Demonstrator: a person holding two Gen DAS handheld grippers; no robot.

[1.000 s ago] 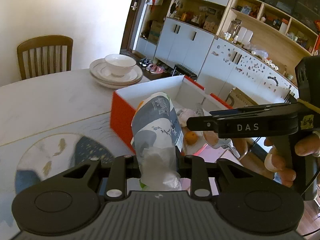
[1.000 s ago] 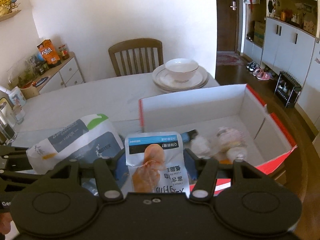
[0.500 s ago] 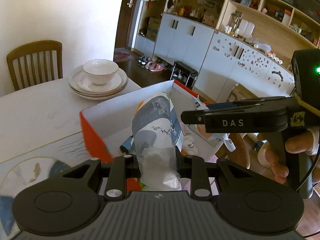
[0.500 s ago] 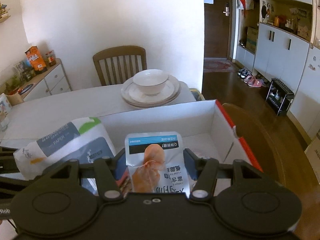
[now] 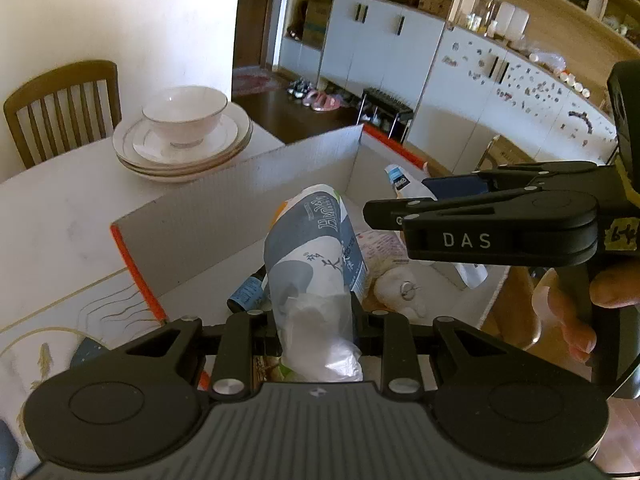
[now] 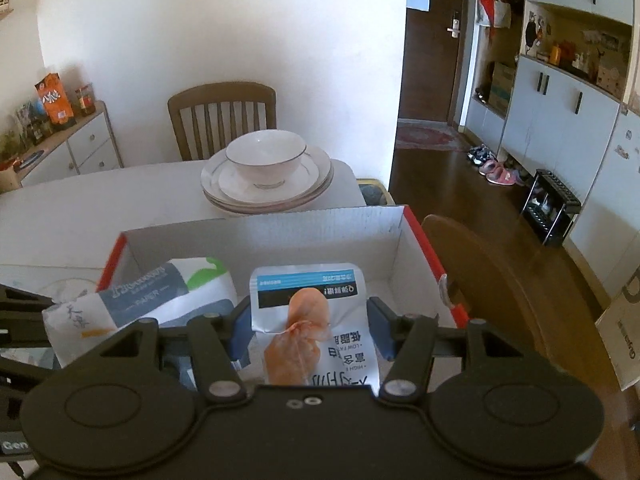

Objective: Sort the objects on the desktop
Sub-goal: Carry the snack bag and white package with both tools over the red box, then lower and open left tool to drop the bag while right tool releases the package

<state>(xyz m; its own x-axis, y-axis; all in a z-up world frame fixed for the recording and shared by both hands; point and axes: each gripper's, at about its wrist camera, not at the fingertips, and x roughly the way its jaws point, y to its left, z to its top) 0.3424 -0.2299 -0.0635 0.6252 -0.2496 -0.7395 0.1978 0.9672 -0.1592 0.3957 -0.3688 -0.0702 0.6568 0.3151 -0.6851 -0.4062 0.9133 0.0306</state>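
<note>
On the left of the box point(image 5: 248, 184), the left gripper point(image 5: 316, 320) has its fingers squeezed tight on a soft tissue pack point(image 5: 316, 248). The pack hangs over the inside of the box, above a small dark bottle point(image 5: 246, 294) and a white plush toy point(image 5: 400, 292) lying on the box floor. To the right, the right gripper point(image 6: 310, 328) has its blue fingers point(image 6: 240, 328) clamped on the sides of a snack packet point(image 6: 308, 312). This packet is also over the box, nearer its right wall.

What could go wrong? The two packs are close together. If both drop at once, they could bump and one could slide over the red edge. The tissue pack is squishy, so it could slip out early and land on the bottle.

The left view shows the things already in the box, and a hand point(image 5: 568, 308) holding the right gripper. The right view hides those things behind the packet. But the right view shows the packet's front, and the plates point(image 6: 268, 184) with a bowl point(image 6: 266, 162) behind the box.
</note>
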